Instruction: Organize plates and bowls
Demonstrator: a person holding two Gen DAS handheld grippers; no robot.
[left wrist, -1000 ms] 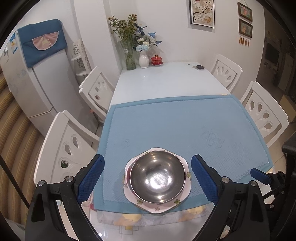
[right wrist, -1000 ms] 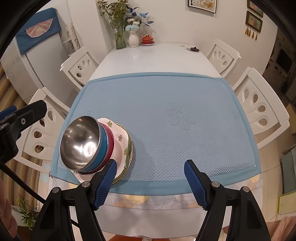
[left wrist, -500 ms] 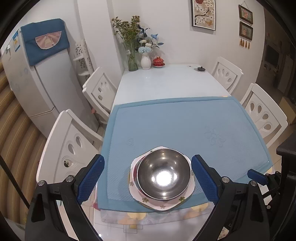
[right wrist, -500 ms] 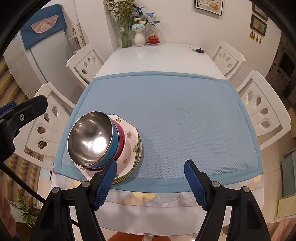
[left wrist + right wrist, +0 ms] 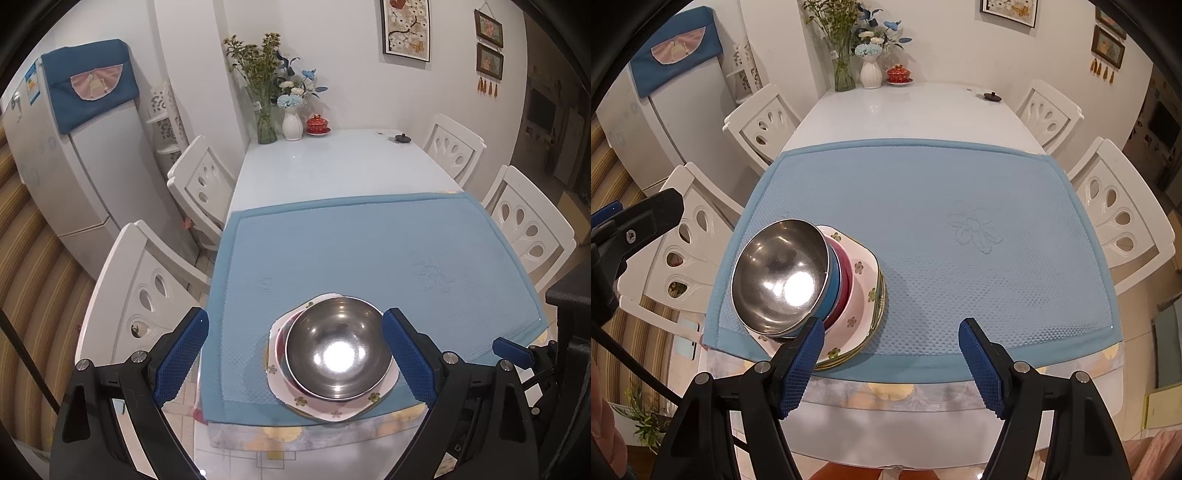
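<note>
A steel bowl [image 5: 338, 349] tops a stack near the front left corner of the blue mat [image 5: 369, 251]. In the right wrist view the steel bowl [image 5: 779, 273] sits in a blue bowl [image 5: 832, 284], then a red bowl [image 5: 846, 280], on floral plates [image 5: 862, 295]. My left gripper [image 5: 295, 354] is open and empty, held above the stack with a finger on each side. My right gripper [image 5: 892, 363] is open and empty, to the right of the stack over the mat's front edge.
White chairs [image 5: 147, 295] stand along both sides of the white table [image 5: 332, 166]. Vases of flowers [image 5: 280, 107], a red lidded cup [image 5: 317, 123] and a small dark lid [image 5: 402, 137] are at the far end. A fridge [image 5: 74, 147] is at the left.
Both grippers have drawn back and risen a little from the stack, which now looks smaller and farther. The stack has not moved. Both grippers stay open.
</note>
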